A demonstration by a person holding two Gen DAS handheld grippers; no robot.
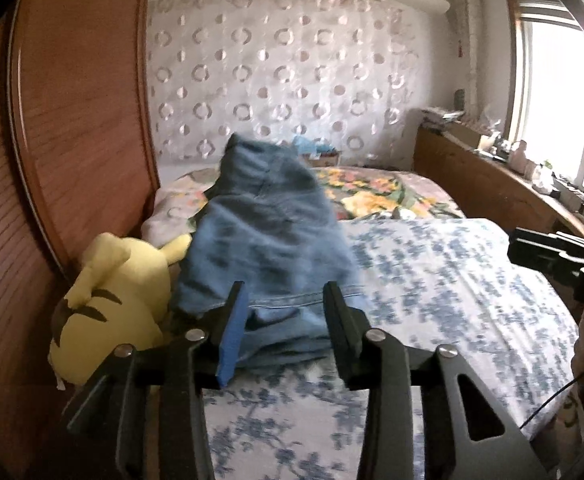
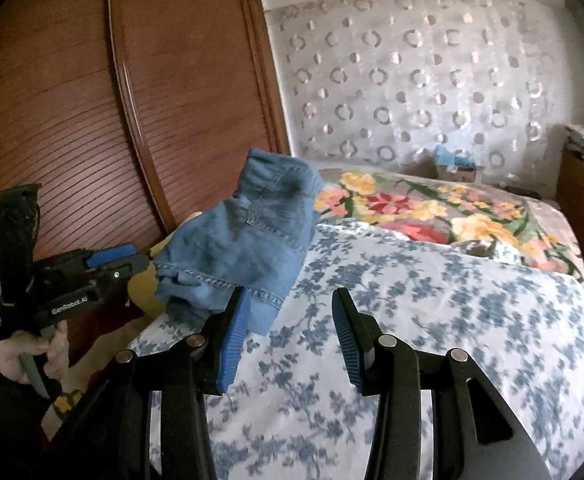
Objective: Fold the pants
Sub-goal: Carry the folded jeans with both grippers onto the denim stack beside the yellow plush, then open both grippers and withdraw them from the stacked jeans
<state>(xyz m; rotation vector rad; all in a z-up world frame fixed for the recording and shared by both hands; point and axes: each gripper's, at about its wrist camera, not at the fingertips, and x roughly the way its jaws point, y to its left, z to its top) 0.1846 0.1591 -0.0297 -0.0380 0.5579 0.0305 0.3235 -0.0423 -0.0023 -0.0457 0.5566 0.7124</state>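
The blue denim pants (image 1: 267,236) lie bunched in a folded heap on the left side of the bed, one end standing up. My left gripper (image 1: 285,308) is open at the heap's near hem. Denim shows in the gap between its jaws, but the pads do not press on it. In the right wrist view the pants (image 2: 235,248) lie ahead and to the left, with the left gripper (image 2: 139,260) at their left edge, held by a hand (image 2: 31,356). My right gripper (image 2: 287,312) is open over the blue-flowered sheet (image 2: 412,320), nothing between its fingers. It also shows at the far right (image 1: 532,248).
A yellow plush toy (image 1: 111,292) lies against the wooden wardrobe door (image 1: 71,120), touching the pants' left side. A bright floral blanket (image 2: 432,208) covers the far part of the bed. A cluttered wooden shelf (image 1: 492,168) runs under the window on the right.
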